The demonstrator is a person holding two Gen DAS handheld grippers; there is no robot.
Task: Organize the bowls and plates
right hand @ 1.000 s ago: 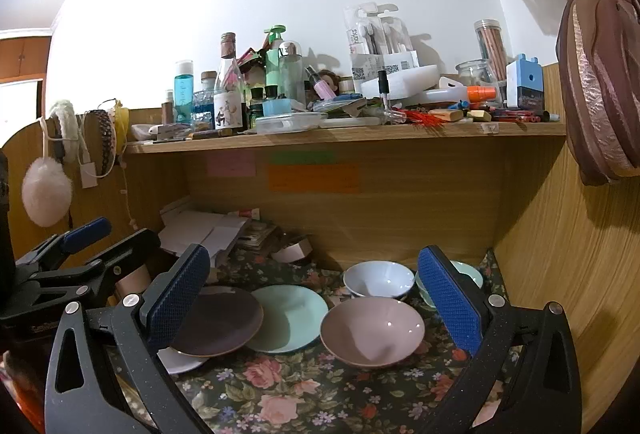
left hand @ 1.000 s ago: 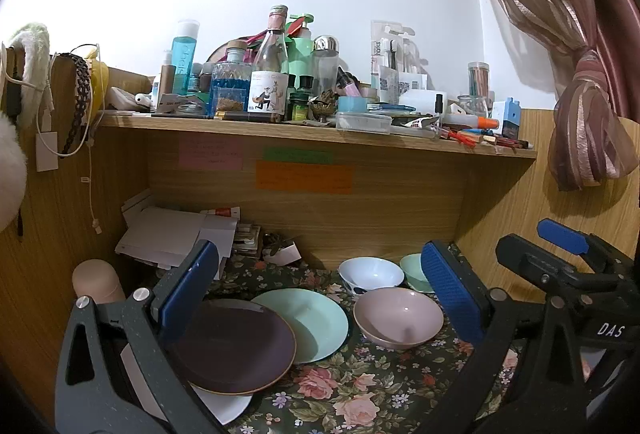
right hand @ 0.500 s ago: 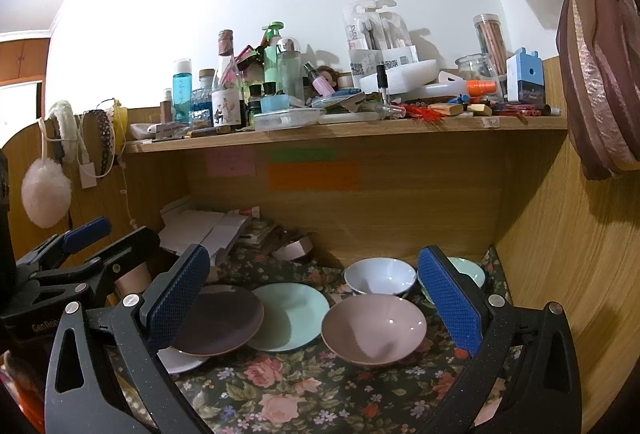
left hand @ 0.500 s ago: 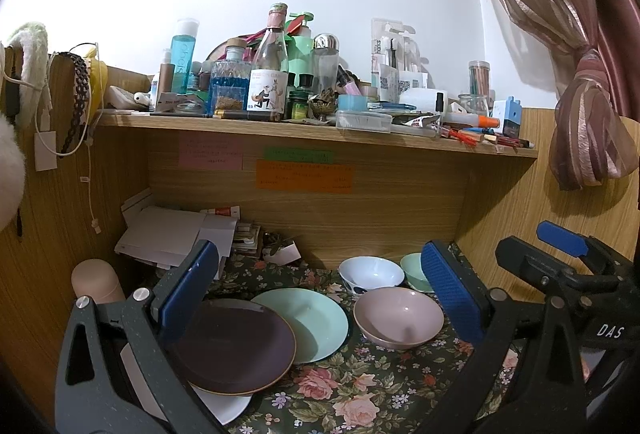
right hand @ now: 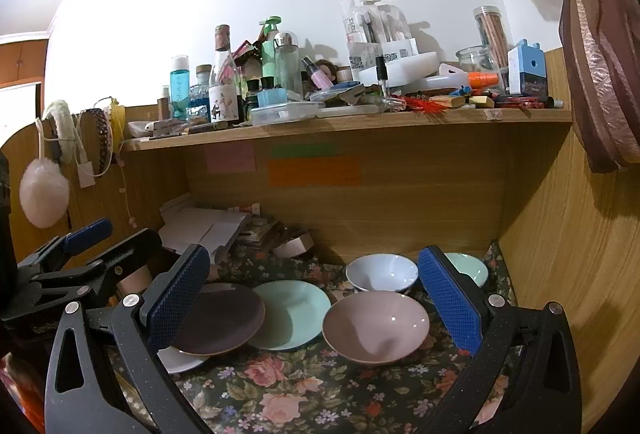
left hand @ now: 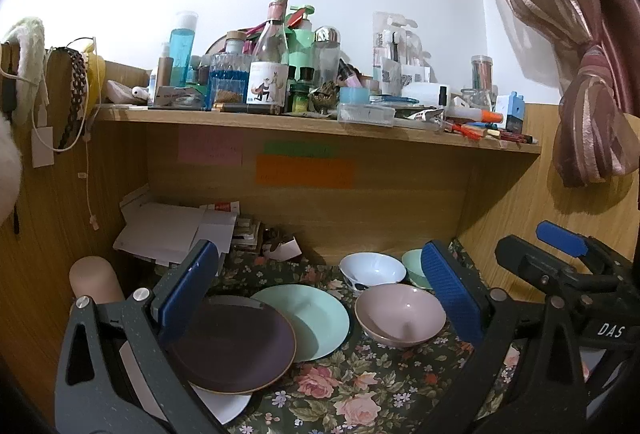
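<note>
On the flowered cloth a dark purple plate (left hand: 232, 346) (right hand: 218, 318) lies over a white plate (left hand: 224, 404) (right hand: 176, 360) and overlaps a mint green plate (left hand: 312, 314) (right hand: 292, 312). To their right stands a pink bowl (left hand: 400, 314) (right hand: 376, 326). Behind it are a white bowl (left hand: 372, 268) (right hand: 382, 274) and a mint bowl (left hand: 414, 266) (right hand: 468, 268). My left gripper (left hand: 320, 298) hangs open above the plates, holding nothing. My right gripper (right hand: 316, 298) is open too, just short of the pink bowl.
A wooden shelf (left hand: 312, 123) (right hand: 360, 117) crowded with bottles and jars runs overhead. Papers and boxes (left hand: 176, 230) fill the back left corner. A beige cylinder (left hand: 94, 280) stands at the left wall. Wooden walls close both sides; a curtain (left hand: 592, 121) hangs at right.
The right gripper has eased slightly forward and down toward the pink bowl. The left gripper has barely moved. Nothing on the cloth has shifted.
</note>
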